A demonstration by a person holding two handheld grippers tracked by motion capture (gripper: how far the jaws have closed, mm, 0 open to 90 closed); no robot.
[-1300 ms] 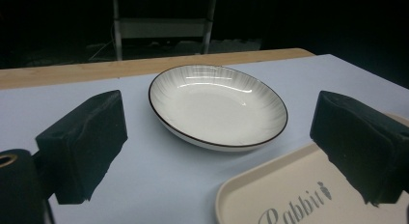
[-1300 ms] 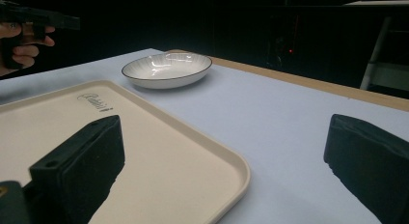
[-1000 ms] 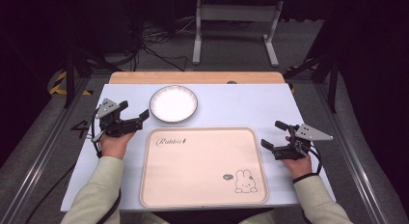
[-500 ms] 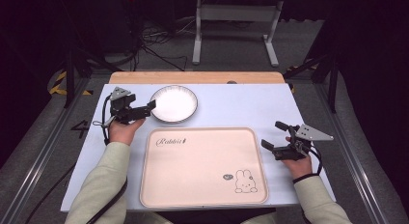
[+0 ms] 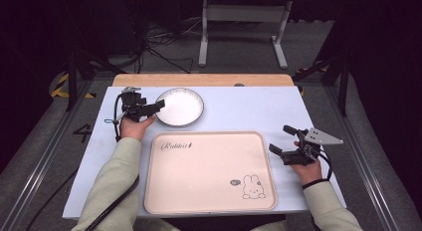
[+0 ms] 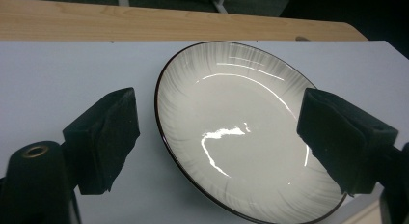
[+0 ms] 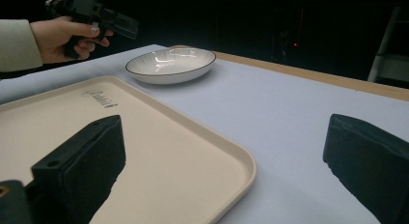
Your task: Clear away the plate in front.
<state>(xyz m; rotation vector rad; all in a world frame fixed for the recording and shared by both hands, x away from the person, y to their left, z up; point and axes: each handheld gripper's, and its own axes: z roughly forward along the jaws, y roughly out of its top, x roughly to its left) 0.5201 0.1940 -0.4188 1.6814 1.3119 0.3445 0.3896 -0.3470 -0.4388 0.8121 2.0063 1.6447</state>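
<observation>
High view: approaching the white plate with the left gripper, at the plate's left rim near the table's far edge. Left gripper view: straddling the rim, jaws wide and just closing, pads not yet pressing. Right gripper idling beside the tray, jaws wide apart, holding nothing. Judging progress: grasp not yet made; gripping, lifting and probably placing onto the empty tray remaining.

Lab/studio: dark room, floor cables, metal stand, taped floor.
</observation>
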